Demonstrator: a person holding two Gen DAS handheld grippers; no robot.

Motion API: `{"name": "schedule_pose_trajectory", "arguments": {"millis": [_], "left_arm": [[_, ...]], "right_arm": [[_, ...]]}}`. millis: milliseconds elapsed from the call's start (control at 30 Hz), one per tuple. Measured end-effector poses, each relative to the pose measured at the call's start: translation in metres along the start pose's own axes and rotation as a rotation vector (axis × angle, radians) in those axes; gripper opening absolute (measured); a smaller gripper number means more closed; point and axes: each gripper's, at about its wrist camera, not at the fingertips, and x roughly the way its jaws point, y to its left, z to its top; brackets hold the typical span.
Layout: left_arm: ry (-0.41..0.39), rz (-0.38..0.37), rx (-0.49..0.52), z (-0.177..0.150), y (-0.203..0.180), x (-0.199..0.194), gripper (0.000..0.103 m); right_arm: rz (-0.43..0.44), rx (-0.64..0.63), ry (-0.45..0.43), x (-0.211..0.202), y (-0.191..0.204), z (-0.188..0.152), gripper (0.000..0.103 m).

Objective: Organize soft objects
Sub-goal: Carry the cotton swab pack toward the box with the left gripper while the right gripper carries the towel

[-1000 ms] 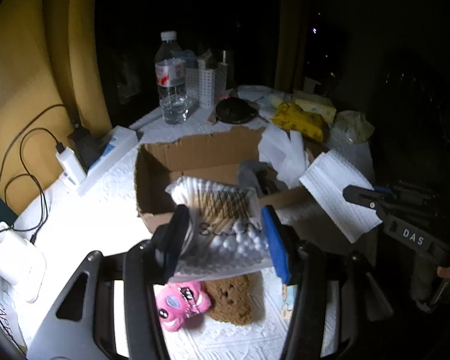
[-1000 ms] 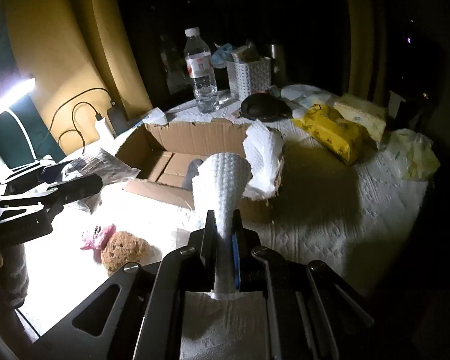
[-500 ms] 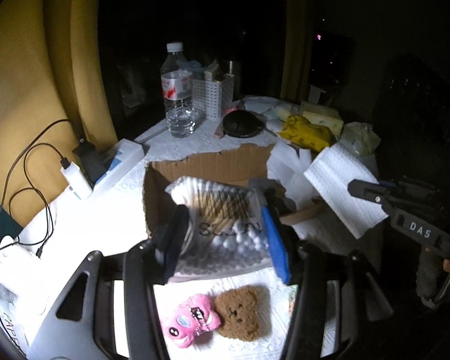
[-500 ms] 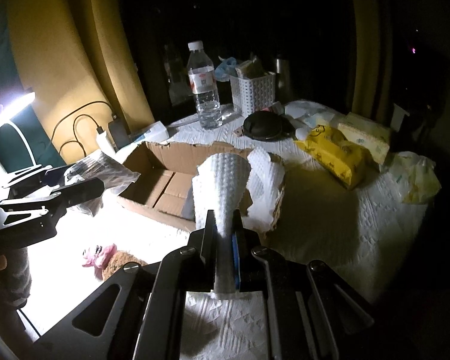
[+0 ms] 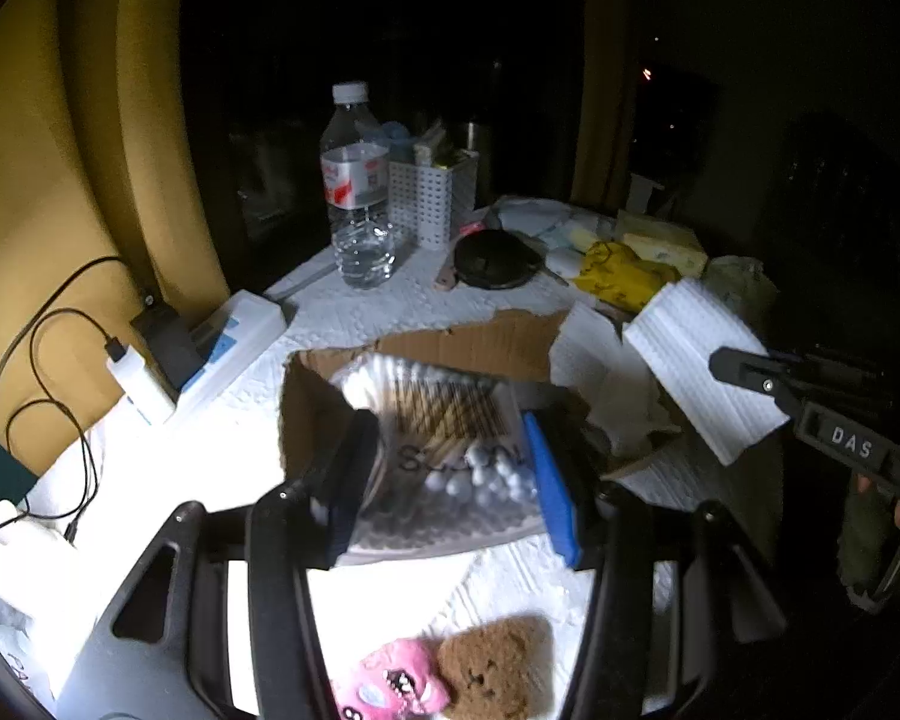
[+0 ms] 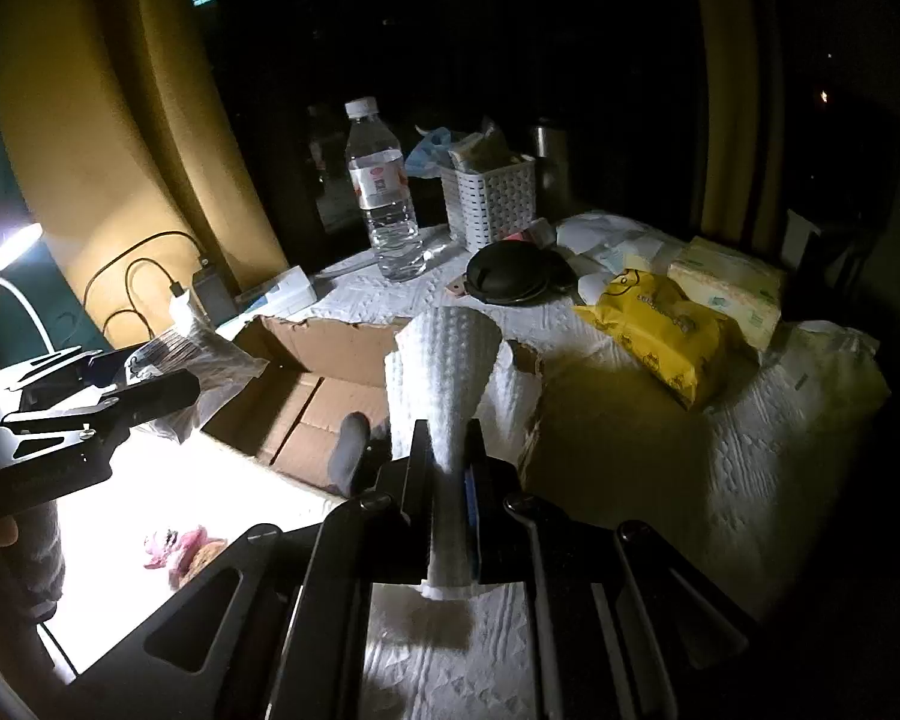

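Note:
My left gripper (image 5: 450,438) is shut on a clear bag of cotton swabs (image 5: 438,420) and holds it above the near edge of an open cardboard box (image 5: 480,342). My right gripper (image 6: 447,450) is shut on a folded white paper towel (image 6: 444,372) and holds it upright over the box (image 6: 330,402), beside more white paper (image 6: 516,396) at its right side. The right gripper and towel (image 5: 696,360) also show at the right of the left wrist view. A pink plush toy (image 5: 390,684) and a brown sponge (image 5: 498,666) lie on the table below the left gripper.
A water bottle (image 5: 357,192), a white basket (image 5: 429,198), a black round case (image 5: 495,258), a yellow wipes pack (image 6: 666,330) and tissue boxes (image 6: 726,288) stand behind the box. A charger with cables (image 5: 138,378) lies at the left. A lamp (image 6: 15,243) glares at far left.
Both grippers have risen and drawn back a little with their loads. The swab bag now hangs over the box's near edge; the plush and sponge sit lower in the left view.

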Motion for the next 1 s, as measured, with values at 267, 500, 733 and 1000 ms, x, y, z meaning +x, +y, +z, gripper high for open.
{"name": "schedule_pose_trajectory", "arguments": {"millis": [267,500,733,1000], "left_arm": [[0.031,0.004,-0.013,0.002,-0.001,0.028,0.051],[0.055,0.009,-0.016,0.003,0.000,0.050,0.051],[0.094,0.022,-0.030,-0.001,0.001,0.074,0.051],[0.122,0.026,-0.042,-0.005,0.000,0.087,0.051]], "right_arm": [[0.013,0.007,0.020,0.027,-0.009,0.005,0.009],[0.017,0.005,0.023,0.048,-0.013,0.008,0.009],[-0.019,-0.005,0.033,0.072,-0.017,0.008,0.010],[-0.059,-0.005,0.017,0.069,-0.021,0.006,0.034]]}}
